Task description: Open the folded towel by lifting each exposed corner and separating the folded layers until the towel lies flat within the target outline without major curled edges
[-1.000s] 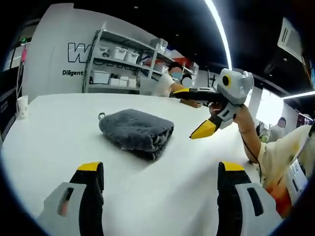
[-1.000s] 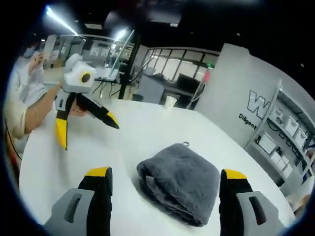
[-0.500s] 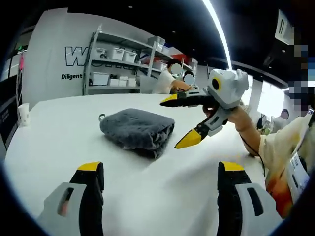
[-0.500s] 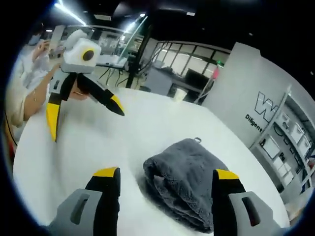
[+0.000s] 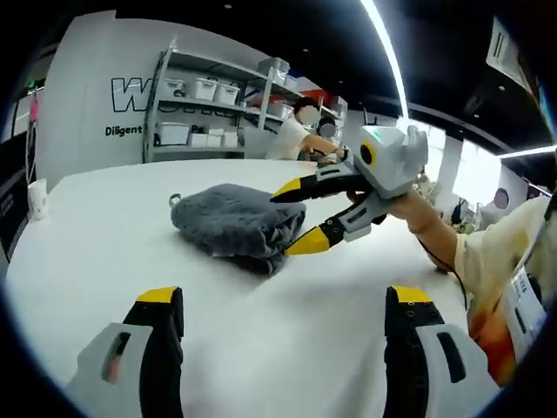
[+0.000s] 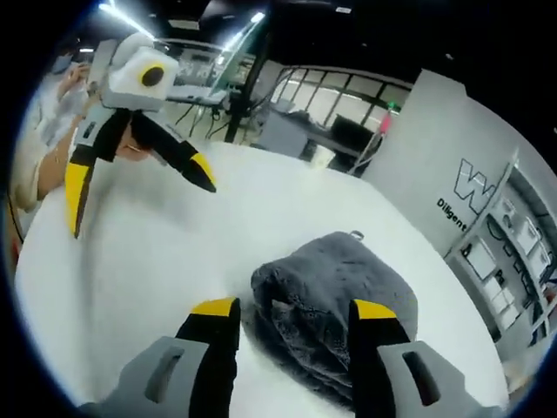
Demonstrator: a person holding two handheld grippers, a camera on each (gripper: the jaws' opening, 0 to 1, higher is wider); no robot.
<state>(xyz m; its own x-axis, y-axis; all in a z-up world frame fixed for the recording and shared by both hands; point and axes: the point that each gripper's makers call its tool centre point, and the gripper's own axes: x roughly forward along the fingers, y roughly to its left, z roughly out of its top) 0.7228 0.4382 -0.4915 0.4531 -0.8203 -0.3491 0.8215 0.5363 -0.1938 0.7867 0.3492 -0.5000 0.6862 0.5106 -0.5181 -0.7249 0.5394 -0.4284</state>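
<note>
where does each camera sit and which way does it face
Left gripper view: rides on the left claw, low over the table, facing the towel and the shelves; the right claw reaches in, open, at the towel's near edge, with the person's hand and sleeve behind it.
Right gripper view: rides on the right claw, looking down its open jaws at the towel close ahead; the left claw hangs open beyond, a hand behind it.
Shared: towel, table, the grey wall, and each other's claw.

left gripper (image 5: 283, 300): jaws wide apart, held low | right gripper (image 6: 293, 313): jaws parted, reaching forward
</note>
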